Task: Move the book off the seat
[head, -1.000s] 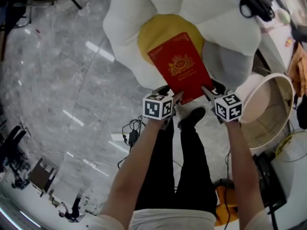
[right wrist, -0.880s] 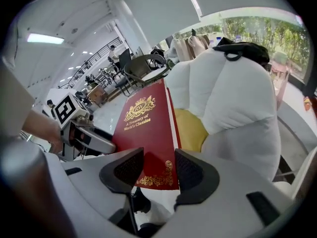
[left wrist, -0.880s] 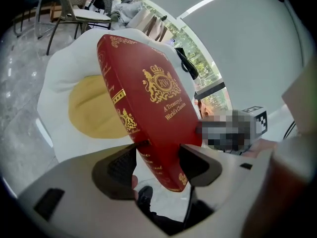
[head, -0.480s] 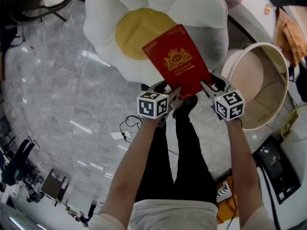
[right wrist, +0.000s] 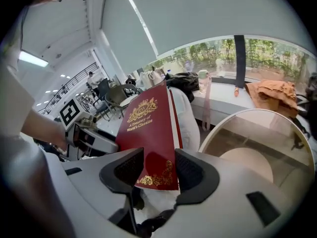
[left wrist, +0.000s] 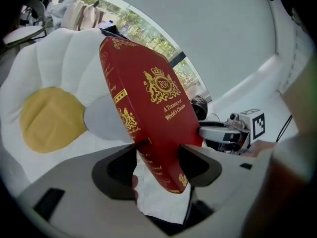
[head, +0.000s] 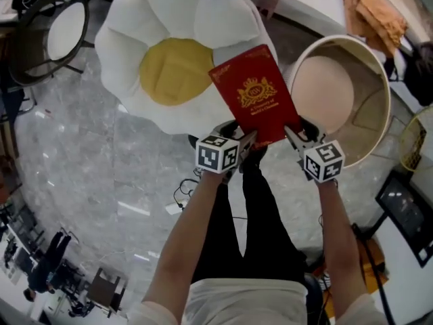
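A red hardback book (head: 254,95) with gold crest and lettering hangs in the air, clear of the white flower-shaped seat (head: 177,58) with its yellow centre. My left gripper (head: 245,142) is shut on the book's near left corner; in the left gripper view the book (left wrist: 148,118) sits clamped between the dark pads. My right gripper (head: 292,134) is shut on the near right corner, and the right gripper view shows the cover (right wrist: 151,138) pinched between its jaws. The book tilts with its far end raised, between the seat and a round tub (head: 342,97).
A large round cream tub stands right of the seat. A dark-framed round chair (head: 57,36) is at far left. Cables (head: 186,191) lie on the grey marble floor near my legs. A counter with an orange cloth (head: 375,12) runs along the top right.
Both grippers have carried the book up and to the right, off the yellow centre of the seat toward the tub. The grip on both corners is unchanged.
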`<state>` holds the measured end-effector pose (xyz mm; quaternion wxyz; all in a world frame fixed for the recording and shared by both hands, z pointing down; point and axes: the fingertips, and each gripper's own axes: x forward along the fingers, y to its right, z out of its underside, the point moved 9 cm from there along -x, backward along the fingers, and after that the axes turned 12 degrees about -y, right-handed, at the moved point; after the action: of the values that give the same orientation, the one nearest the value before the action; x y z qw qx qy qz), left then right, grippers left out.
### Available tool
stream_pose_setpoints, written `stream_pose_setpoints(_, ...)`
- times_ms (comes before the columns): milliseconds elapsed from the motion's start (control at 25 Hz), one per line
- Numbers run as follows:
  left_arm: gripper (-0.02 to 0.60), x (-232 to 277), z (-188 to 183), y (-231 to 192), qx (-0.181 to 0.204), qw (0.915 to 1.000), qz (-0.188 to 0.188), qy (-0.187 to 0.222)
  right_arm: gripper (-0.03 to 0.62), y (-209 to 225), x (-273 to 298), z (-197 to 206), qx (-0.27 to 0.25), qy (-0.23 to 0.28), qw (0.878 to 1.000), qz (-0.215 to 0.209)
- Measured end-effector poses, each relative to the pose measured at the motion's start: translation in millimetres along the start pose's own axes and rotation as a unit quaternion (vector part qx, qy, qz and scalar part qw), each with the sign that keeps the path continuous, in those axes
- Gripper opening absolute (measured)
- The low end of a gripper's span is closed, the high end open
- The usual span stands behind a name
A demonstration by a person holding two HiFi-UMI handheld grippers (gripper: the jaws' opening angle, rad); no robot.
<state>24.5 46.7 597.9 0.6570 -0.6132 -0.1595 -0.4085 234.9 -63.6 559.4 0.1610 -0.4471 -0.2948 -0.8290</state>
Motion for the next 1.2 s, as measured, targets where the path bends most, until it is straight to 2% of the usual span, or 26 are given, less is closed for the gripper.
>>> stream_pose_setpoints(280,0.269,62.4,-42.3,46.3,0.083,0.994,0.026,-0.066,0.215,59.3,-37.0,51.1,0.083,0.018,0.996,0.029)
stream_pose_setpoints(600,0.268,148.3,-80.9,81.3,0.158,0.9758,0.046,-0.144,0.216,122.5,-48.7,111.0,0.196,0.041,0.979,0.045)
stream_pose_setpoints(920,0.268,209.5,-99.3,88.1,0.185,0.9593,0.069,-0.202,0.216,156.0,-38.3,148.0,0.28,0.051,0.958,0.046)
stream_pose_setpoints(1200,0.27,235.0,-99.2,82.7,0.183,0.9532,0.068,-0.231,0.216,169.3,-27.7,163.6,0.299,0.044,0.952,0.04)
